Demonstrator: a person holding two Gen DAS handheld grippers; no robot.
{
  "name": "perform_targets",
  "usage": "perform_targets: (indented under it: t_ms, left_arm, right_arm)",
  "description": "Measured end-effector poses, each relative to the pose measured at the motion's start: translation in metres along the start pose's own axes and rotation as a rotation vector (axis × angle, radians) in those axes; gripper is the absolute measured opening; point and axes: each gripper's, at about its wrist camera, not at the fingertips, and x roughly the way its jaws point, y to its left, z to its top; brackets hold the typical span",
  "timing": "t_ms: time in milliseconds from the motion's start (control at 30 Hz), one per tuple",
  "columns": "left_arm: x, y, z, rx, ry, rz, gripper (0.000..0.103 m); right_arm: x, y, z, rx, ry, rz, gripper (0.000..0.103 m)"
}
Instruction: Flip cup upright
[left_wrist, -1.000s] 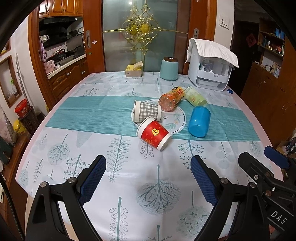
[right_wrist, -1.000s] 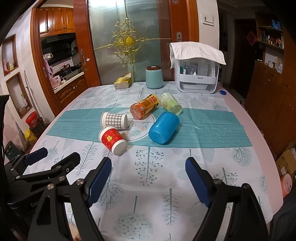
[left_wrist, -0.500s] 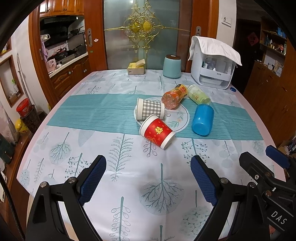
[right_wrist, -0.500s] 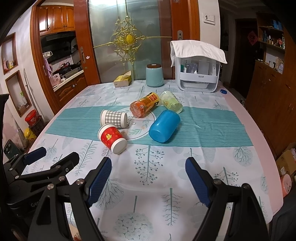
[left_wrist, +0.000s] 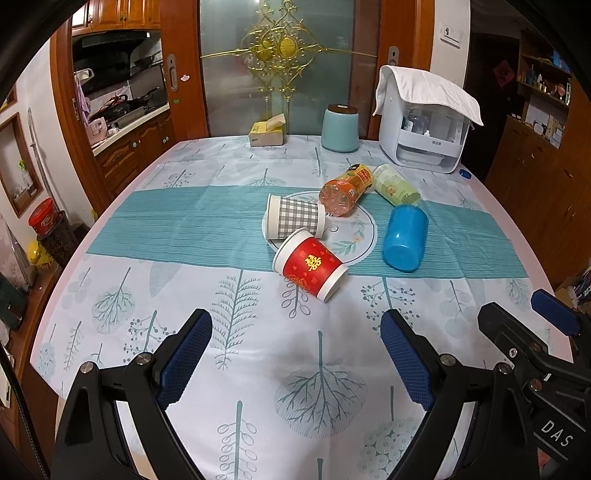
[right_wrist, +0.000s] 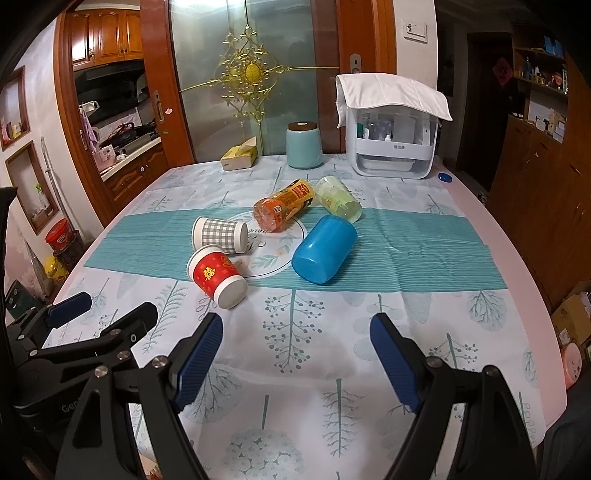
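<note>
Several cups lie on their sides mid-table: a red paper cup (left_wrist: 311, 267) (right_wrist: 217, 276) nearest me, a grey checked paper cup (left_wrist: 294, 217) (right_wrist: 220, 233) behind it, a blue plastic cup (left_wrist: 405, 238) (right_wrist: 325, 249) to the right, an orange bottle (left_wrist: 346, 189) (right_wrist: 283, 209) and a pale green cup (left_wrist: 395, 185) (right_wrist: 338, 198) further back. My left gripper (left_wrist: 295, 354) is open and empty, short of the red cup. My right gripper (right_wrist: 297, 354) is open and empty, near the table's front, short of the blue cup.
A teal runner (left_wrist: 184, 225) crosses the tree-patterned tablecloth. At the far edge stand a teal canister (left_wrist: 340, 127), a tissue box (left_wrist: 266, 133) and a white cloth-covered appliance (left_wrist: 424, 129). A wooden cabinet (right_wrist: 535, 177) stands to the right.
Both grippers have eased slightly forward toward the cups, which appear a little larger. The cups have not moved. Both grippers stay open.
</note>
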Motion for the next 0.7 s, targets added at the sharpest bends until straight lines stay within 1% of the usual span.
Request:
perform_targets:
  t_ms: [200,400,600,700]
  left_arm:
    - [0.004,0.001,0.006,-0.005,0.007,0.002,0.091]
    - [0.011,0.009,0.015,-0.025,0.008,0.008,0.091]
    - [0.027,0.020,0.024,-0.047,0.026,0.012,0.091]
    - [0.039,0.029,0.027,-0.059,0.044,0.004,0.092]
  right_arm:
    - [0.003,0.001,0.005,-0.012,-0.003,-0.003,0.083]
    - [0.010,0.007,0.017,-0.042,-0.003,0.011,0.083]
    - [0.029,0.016,0.031,-0.076,0.019,0.055,0.083]
    - [0.042,0.020,0.037,-0.085,0.044,0.095,0.083]
